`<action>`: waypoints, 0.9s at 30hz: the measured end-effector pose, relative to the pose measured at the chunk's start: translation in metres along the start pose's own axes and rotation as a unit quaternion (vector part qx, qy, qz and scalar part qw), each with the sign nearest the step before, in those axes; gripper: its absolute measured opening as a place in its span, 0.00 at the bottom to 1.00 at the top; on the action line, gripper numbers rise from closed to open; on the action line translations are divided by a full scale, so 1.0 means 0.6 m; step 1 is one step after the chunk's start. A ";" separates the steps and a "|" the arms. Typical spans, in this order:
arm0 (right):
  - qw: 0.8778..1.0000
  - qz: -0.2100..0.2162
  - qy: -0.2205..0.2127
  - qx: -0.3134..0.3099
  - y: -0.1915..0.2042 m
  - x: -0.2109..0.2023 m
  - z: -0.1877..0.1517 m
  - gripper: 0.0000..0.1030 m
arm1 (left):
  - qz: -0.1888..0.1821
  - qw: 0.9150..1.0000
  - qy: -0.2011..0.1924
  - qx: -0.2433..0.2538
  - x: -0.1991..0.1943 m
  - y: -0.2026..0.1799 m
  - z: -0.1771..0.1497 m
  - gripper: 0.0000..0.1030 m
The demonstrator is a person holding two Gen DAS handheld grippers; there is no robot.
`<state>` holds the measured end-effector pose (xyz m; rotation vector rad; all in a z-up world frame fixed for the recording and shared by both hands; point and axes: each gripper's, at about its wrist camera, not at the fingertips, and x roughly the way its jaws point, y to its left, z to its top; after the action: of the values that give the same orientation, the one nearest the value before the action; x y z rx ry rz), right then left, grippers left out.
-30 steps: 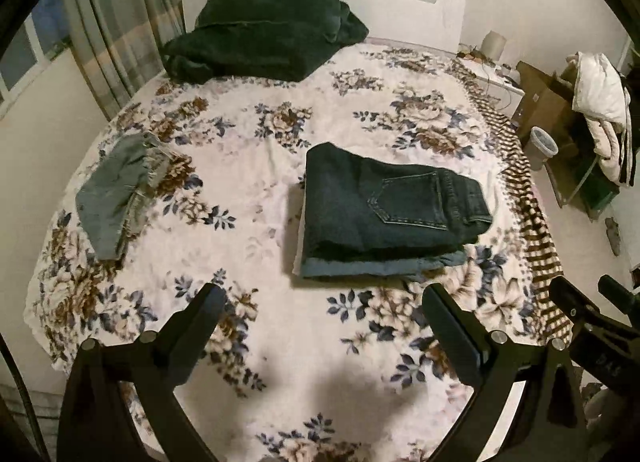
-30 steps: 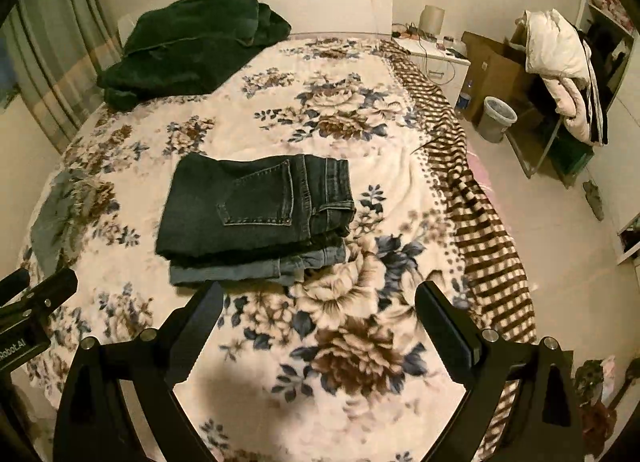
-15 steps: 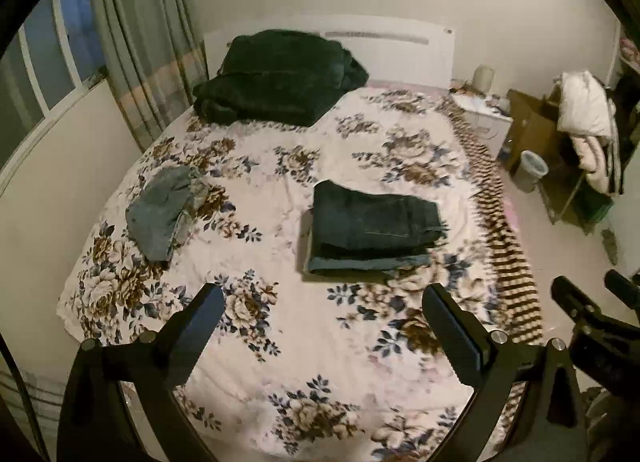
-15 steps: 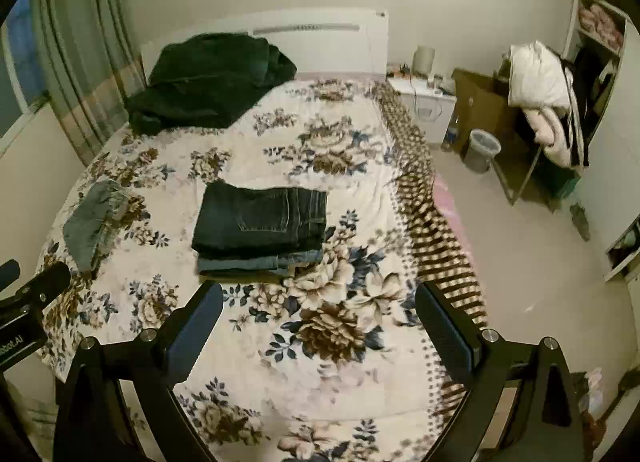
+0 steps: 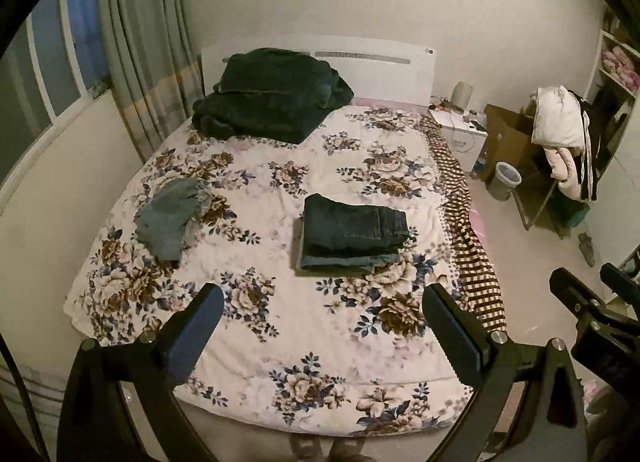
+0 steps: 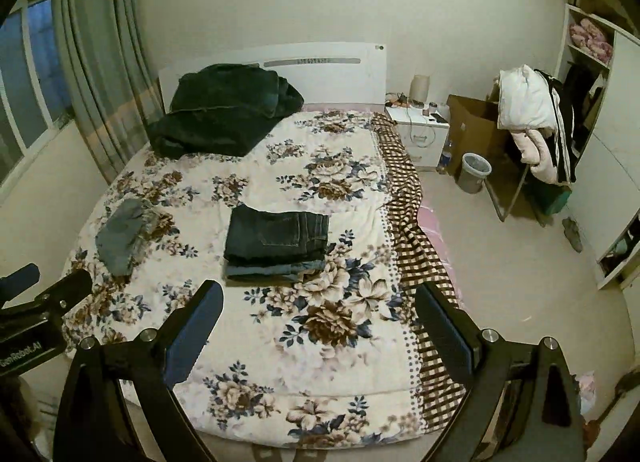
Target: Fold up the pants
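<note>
Folded dark blue jeans (image 5: 352, 230) lie in a neat stack in the middle of the floral bed (image 5: 260, 346); they also show in the right wrist view (image 6: 276, 240). A crumpled light blue denim garment (image 5: 170, 218) lies at the bed's left side, also in the right wrist view (image 6: 122, 236). My left gripper (image 5: 324, 326) is open and empty, held back above the foot of the bed. My right gripper (image 6: 318, 326) is open and empty, also well short of the jeans. Each gripper shows at the other view's edge.
A dark green blanket (image 5: 268, 96) is heaped at the headboard. A checked cloth (image 5: 468, 238) hangs off the bed's right side. A nightstand (image 6: 418, 134), cardboard box (image 6: 474, 130), waste bin (image 6: 474, 172) and a rack with clothes (image 6: 536, 122) stand on the right. Curtains (image 5: 136, 62) hang on the left.
Both grippers have pulled back and up from the bed, so the folded jeans look smaller and farther away. The jeans have not moved. Both grippers stay open.
</note>
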<state>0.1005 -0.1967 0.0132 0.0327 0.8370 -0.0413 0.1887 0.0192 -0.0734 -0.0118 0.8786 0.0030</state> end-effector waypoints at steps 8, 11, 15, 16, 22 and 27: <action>1.000 -0.003 -0.020 -0.001 0.013 -0.096 0.012 0.99 | 0.005 1.000 -0.014 0.014 -0.052 0.001 -0.011 0.99; 1.000 -0.005 -0.027 -0.006 0.021 -0.118 0.014 1.00 | 0.003 1.000 -0.024 0.011 -0.061 0.004 -0.011 1.00; 0.999 -0.007 -0.031 -0.009 0.029 -0.131 0.014 1.00 | 0.009 0.999 -0.040 0.011 -0.074 0.009 -0.013 1.00; 0.999 -0.007 -0.030 -0.008 0.030 -0.129 0.014 1.00 | 0.010 0.999 -0.041 0.010 -0.076 0.010 -0.013 1.00; 1.000 -0.003 -0.028 -0.011 0.038 -0.131 0.020 1.00 | 0.014 0.999 -0.051 0.005 -0.090 0.017 -0.017 1.00; 0.999 -0.004 -0.034 -0.010 0.040 -0.131 0.020 1.00 | 0.017 0.998 -0.052 0.005 -0.092 0.017 -0.018 1.00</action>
<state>0.0580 -0.1715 0.0802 0.0080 0.7700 -0.0414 0.1451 0.0293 -0.0380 0.0136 0.7752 0.0311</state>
